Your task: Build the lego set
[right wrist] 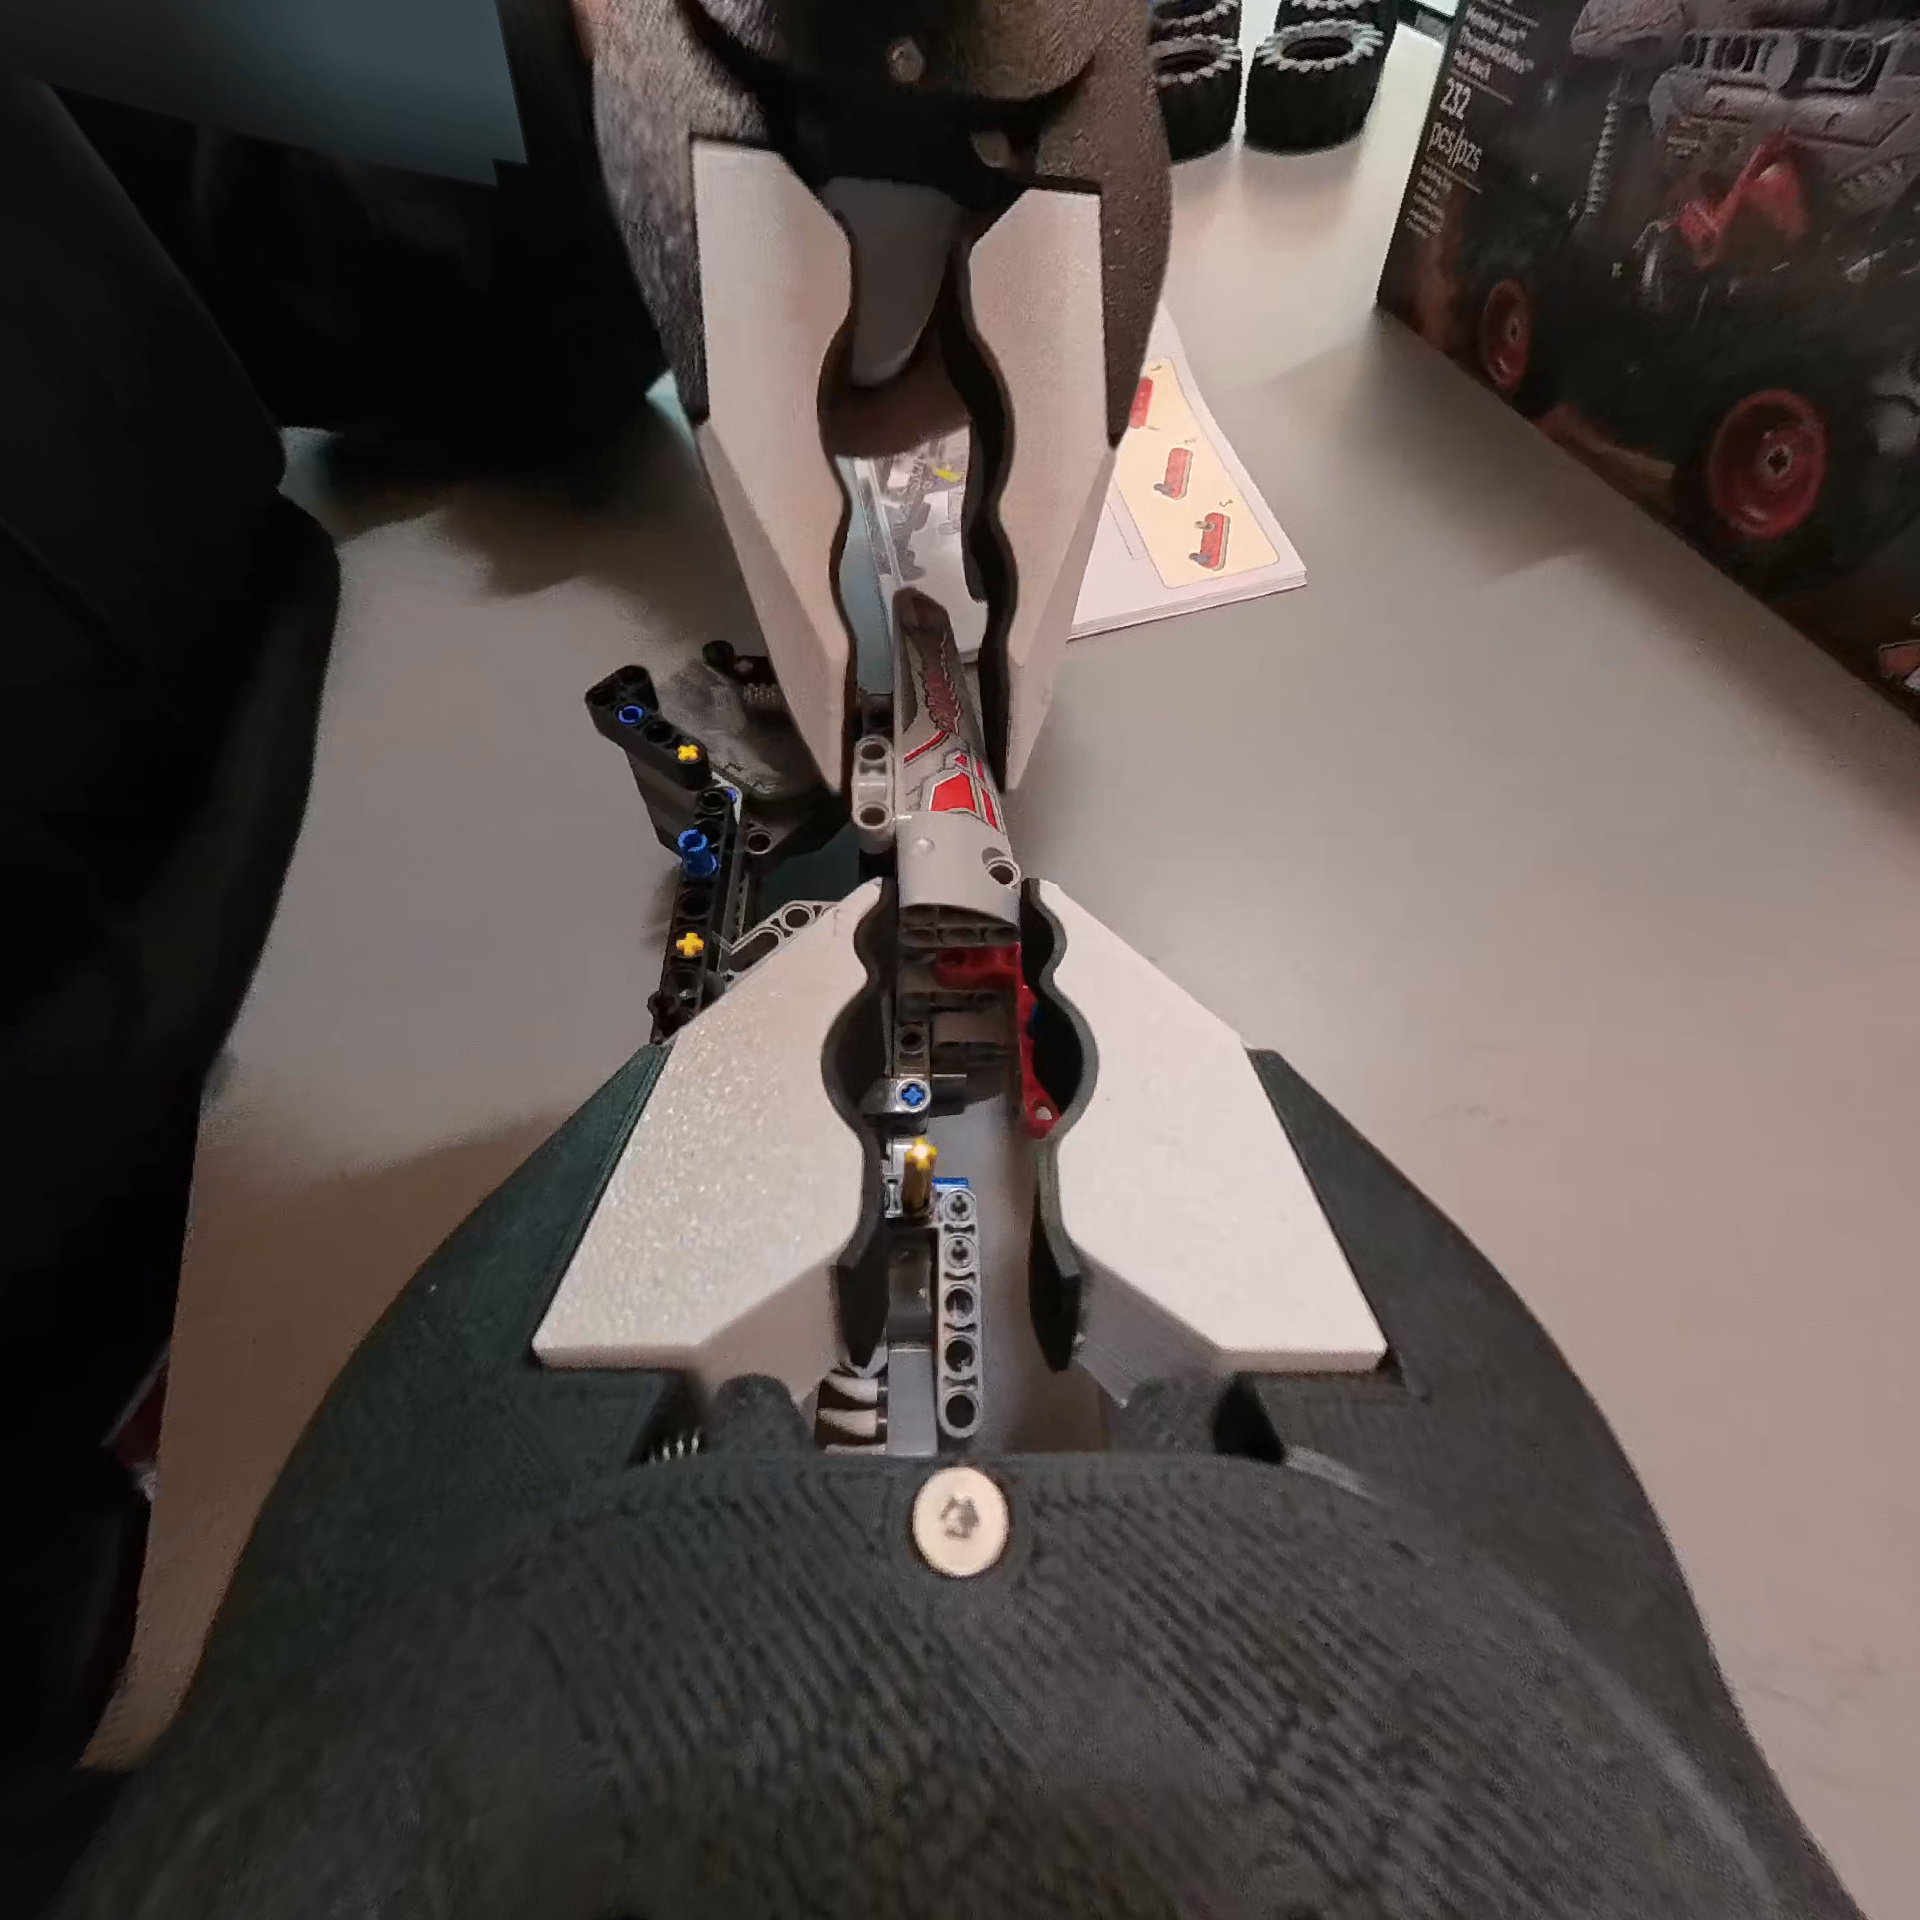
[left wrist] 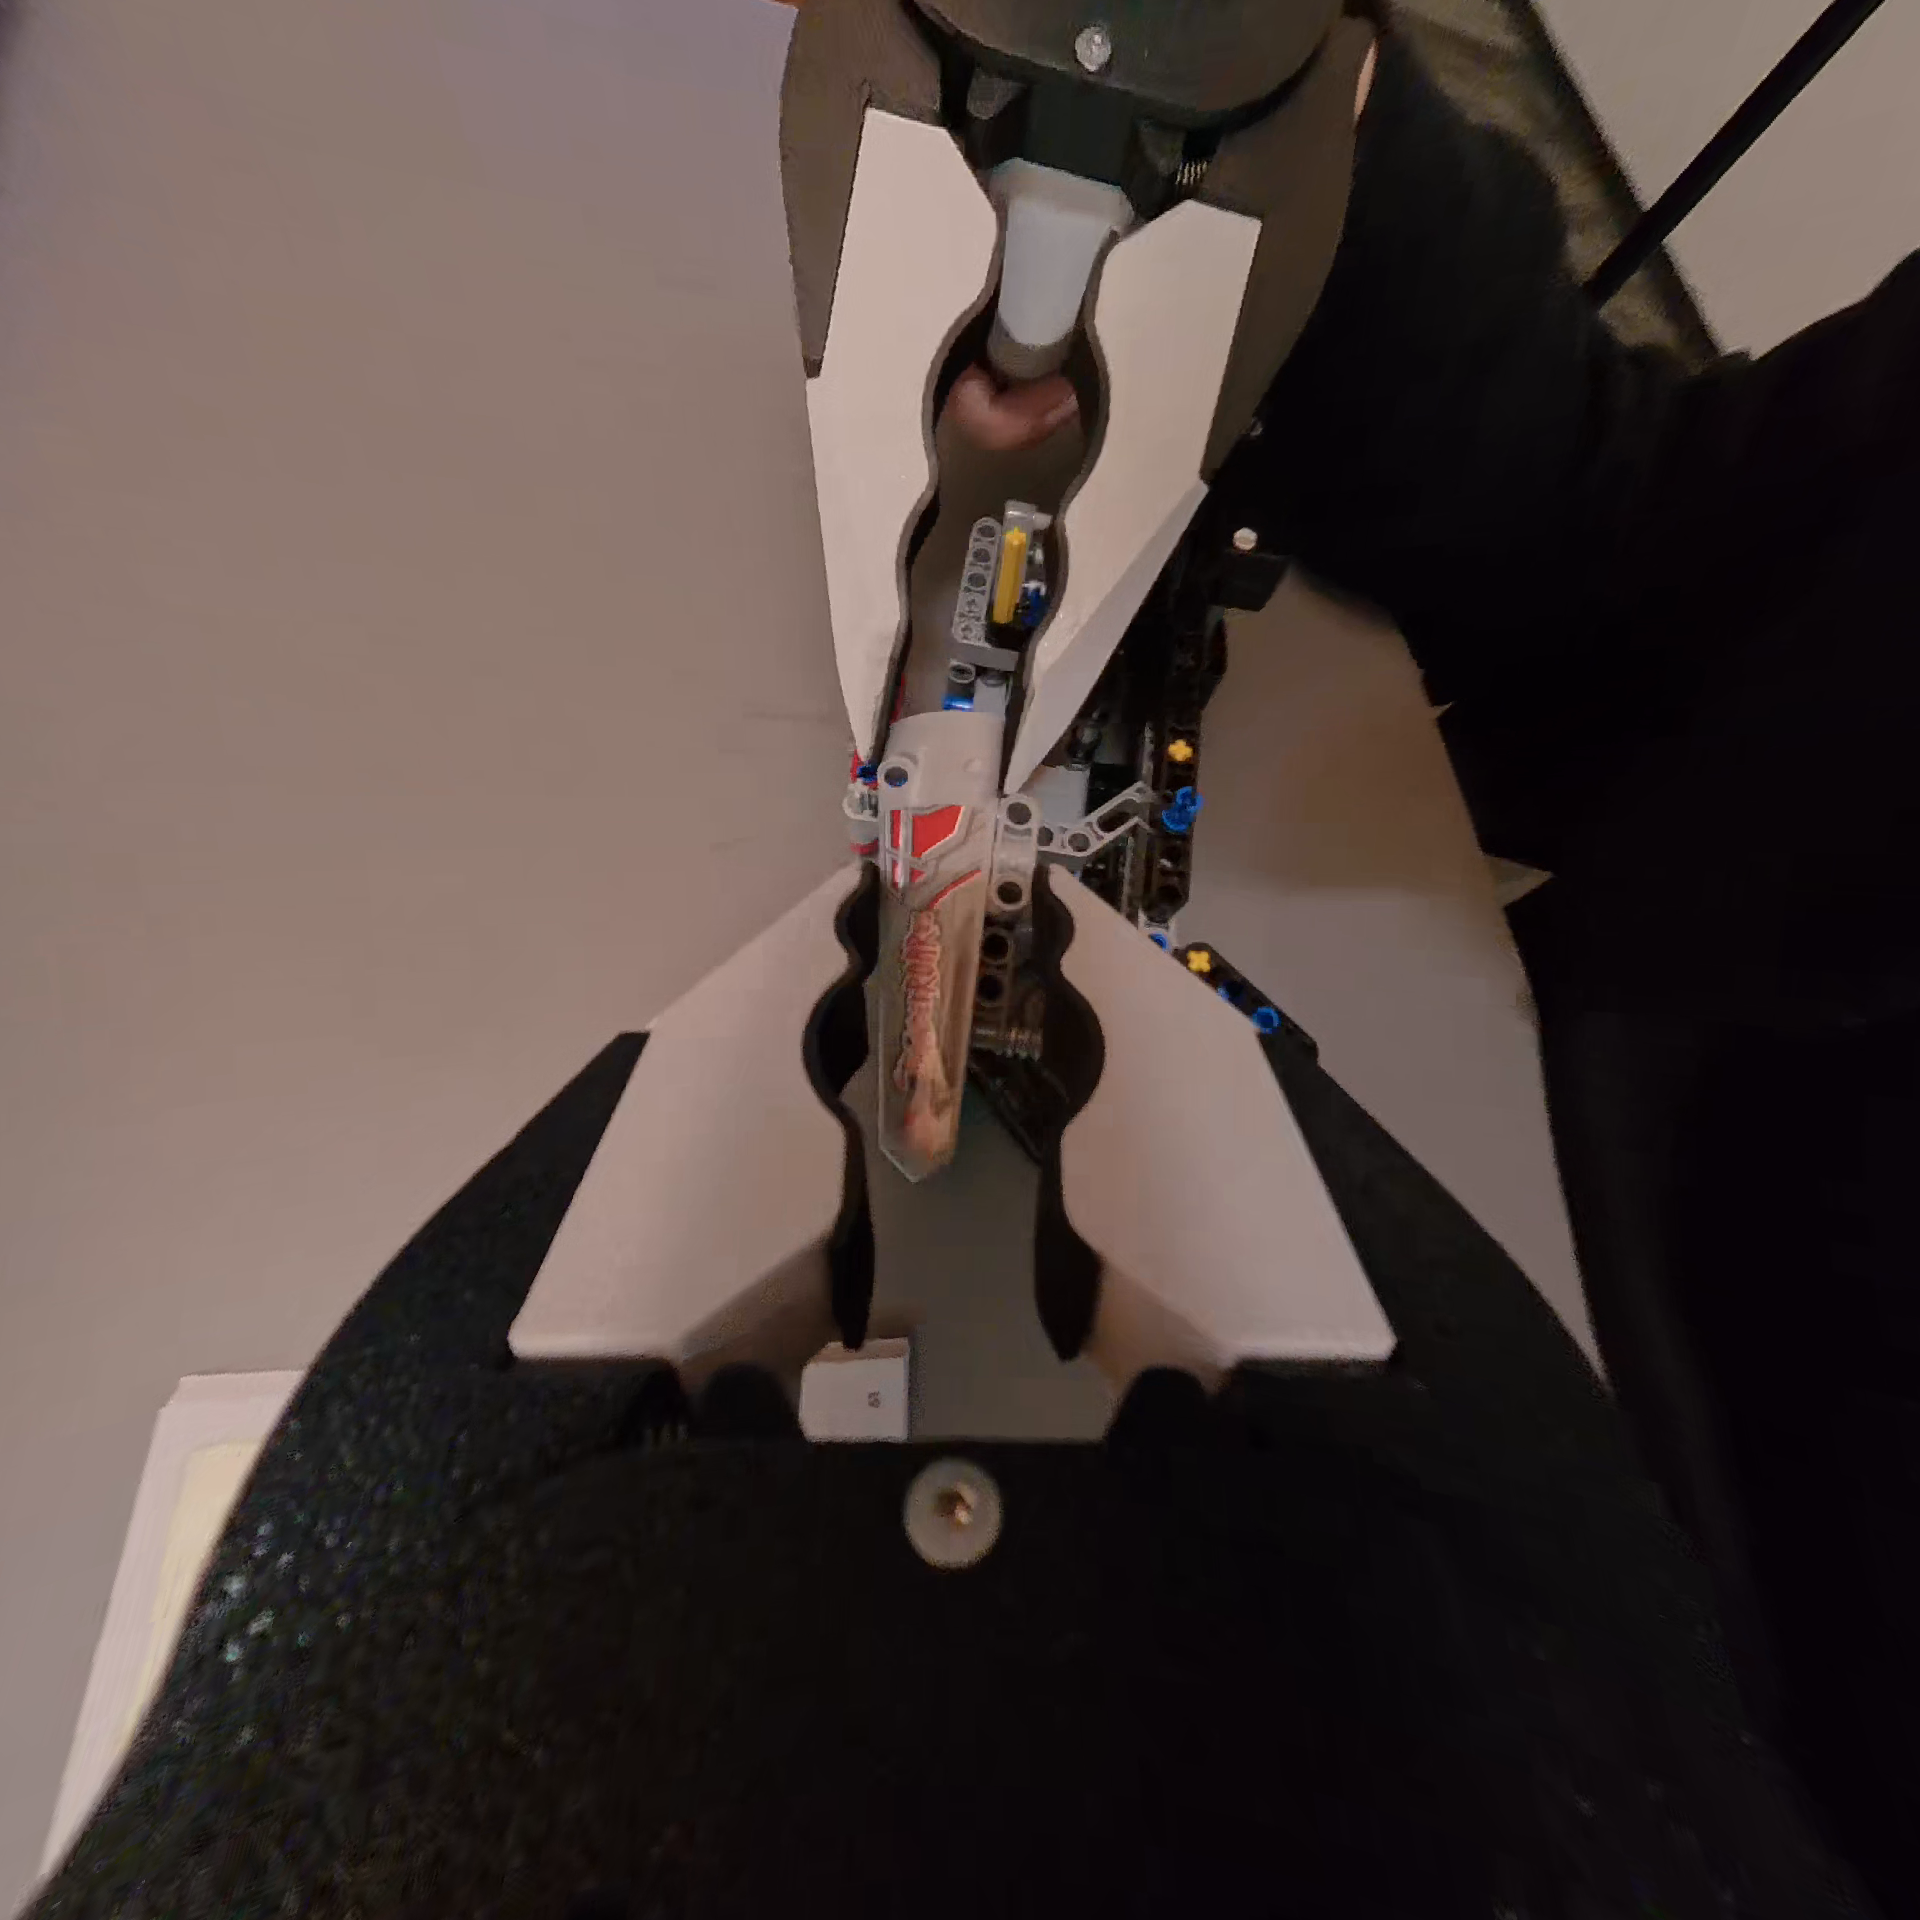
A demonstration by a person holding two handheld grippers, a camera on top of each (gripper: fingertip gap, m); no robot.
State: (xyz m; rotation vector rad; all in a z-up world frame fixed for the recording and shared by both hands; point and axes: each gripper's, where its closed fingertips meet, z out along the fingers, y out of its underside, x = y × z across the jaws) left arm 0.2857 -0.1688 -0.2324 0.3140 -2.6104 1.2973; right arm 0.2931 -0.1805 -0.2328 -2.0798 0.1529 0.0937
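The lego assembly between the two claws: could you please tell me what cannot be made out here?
- Left wrist view: lego assembly, its lower side hidden by the left claw.
- Right wrist view: black frame, partly behind the claw fingers.
- Right wrist view: instruction booklet, steps too small; tyres cut off by the top edge.

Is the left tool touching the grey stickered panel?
Touching. In the left wrist view the left tool has its fingers closed on both sides of the panel.
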